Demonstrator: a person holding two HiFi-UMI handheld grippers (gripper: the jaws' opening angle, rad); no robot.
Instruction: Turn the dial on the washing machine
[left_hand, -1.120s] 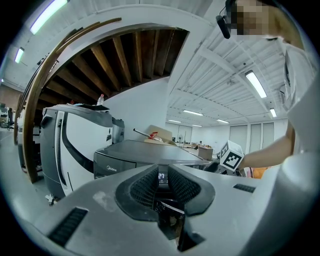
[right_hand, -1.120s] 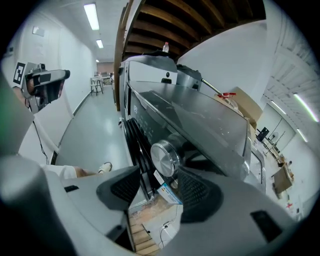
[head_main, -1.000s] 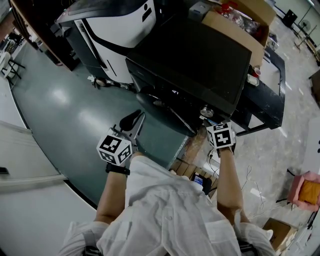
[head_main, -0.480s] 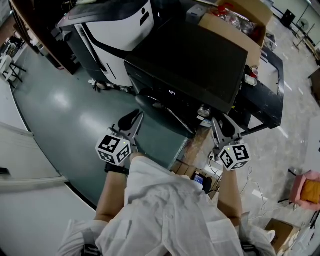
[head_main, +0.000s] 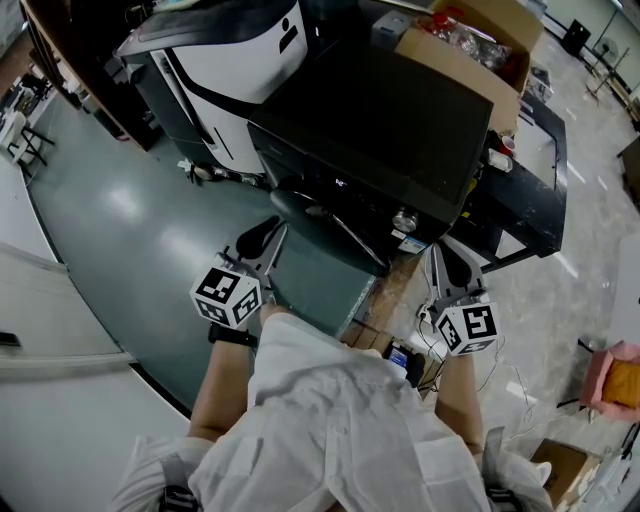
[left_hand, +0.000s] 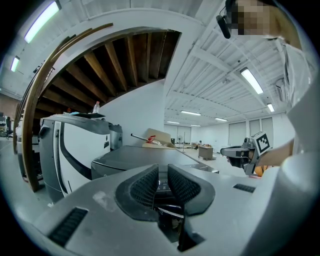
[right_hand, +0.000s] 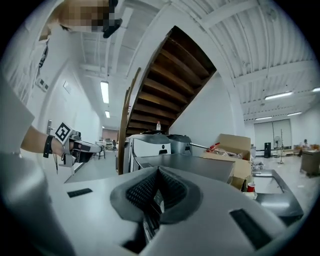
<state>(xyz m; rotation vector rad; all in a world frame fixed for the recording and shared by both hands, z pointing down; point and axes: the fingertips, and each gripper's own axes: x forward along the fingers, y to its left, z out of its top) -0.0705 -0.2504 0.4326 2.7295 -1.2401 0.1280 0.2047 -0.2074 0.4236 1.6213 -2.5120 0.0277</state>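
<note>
The washing machine (head_main: 390, 120) is a dark box with a flat black top, standing in the middle of the head view. Its round silver dial (head_main: 405, 220) sits on the front panel near the right corner. My right gripper (head_main: 445, 262) hangs just below and right of the dial, apart from it, jaws shut on nothing; its own view shows the pads (right_hand: 150, 187) meeting over the machine's top (right_hand: 190, 165). My left gripper (head_main: 262, 238) hovers left of the front panel, its jaws (left_hand: 163, 170) a narrow gap apart and empty.
A white-and-black machine (head_main: 235, 50) stands left of the washer. An open cardboard box (head_main: 470, 40) sits behind it, and a low black frame (head_main: 540, 190) is to the right. Cables and small items (head_main: 405, 355) lie on the floor by my feet. A wooden staircase (right_hand: 170, 80) rises behind.
My right gripper has drawn back from the dial, down and to the right toward my body. The left gripper has stayed in place.
</note>
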